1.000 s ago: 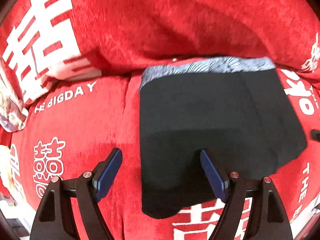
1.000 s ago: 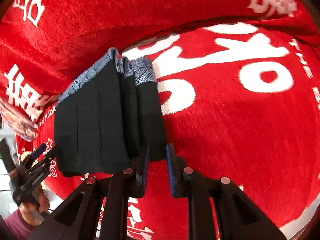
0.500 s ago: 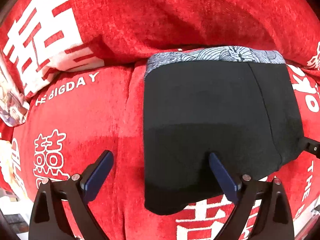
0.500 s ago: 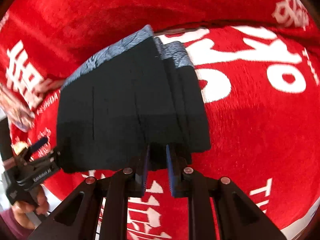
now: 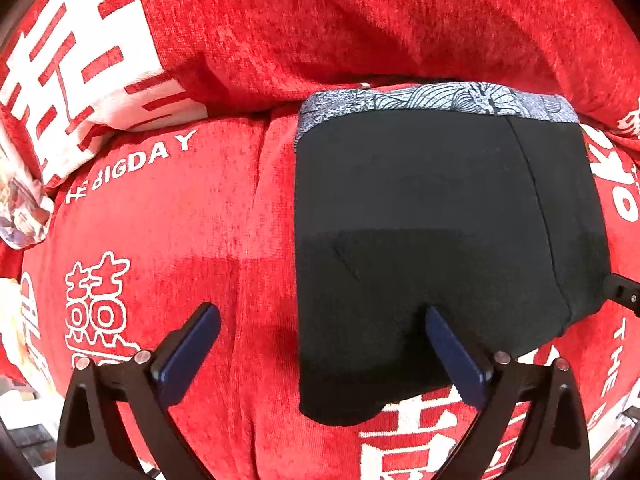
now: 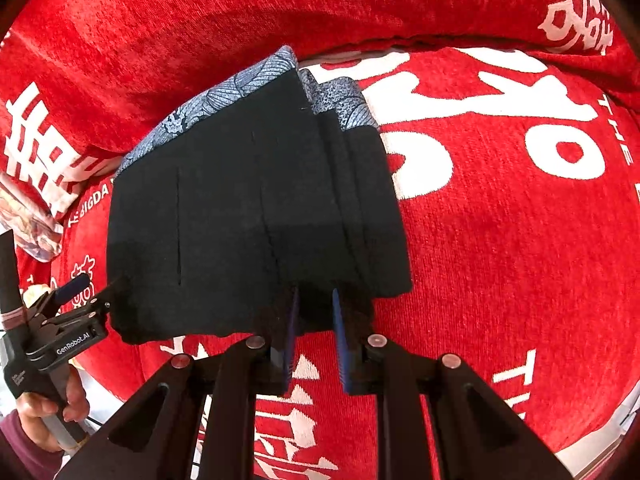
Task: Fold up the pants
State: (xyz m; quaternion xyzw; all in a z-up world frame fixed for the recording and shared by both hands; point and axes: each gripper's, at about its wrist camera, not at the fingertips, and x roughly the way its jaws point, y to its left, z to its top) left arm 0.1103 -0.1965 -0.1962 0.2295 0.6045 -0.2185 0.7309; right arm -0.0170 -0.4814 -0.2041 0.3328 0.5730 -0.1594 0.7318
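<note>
- On a red cover [image 5: 152, 240] printed with white characters, we see black pants [image 5: 432, 240] lying folded into a rough rectangle, the patterned blue-grey waistband [image 5: 436, 100] at the far edge against a raised fold of the same cover.
- Our left gripper [image 5: 320, 340] stands wide: one blue pad rests over bare red cloth, the other over the pants' near hem, and nothing is held between them.
- Our right gripper [image 6: 314, 332] is narrow, its pads set at the near right corner of the pants [image 6: 256, 216]; dark cloth sits at the gap, but we cannot tell whether the pads truly pinch it.
- From the right wrist view, the right side shows stacked layers, one flap lifted a little above the rest, so we judge a lengthwise fold is being laid or trued up.
- The left gripper [image 6: 86, 300] also shows there, at the pants' near left corner, with a hand [image 6: 52, 408] on its handle.
- To do this step well, we would keep the right-hand layers square with one another, press or draw the corner low across the cover rather than lifting high, and use the left gripper to pin the opposite hem so the stack does not slide.
- The soft, grippy cover may drag the bottom layer and skew the edges; slow, even motion should help.
- A pale patterned item [image 5: 20, 208] lies at the far left, well apart.
</note>
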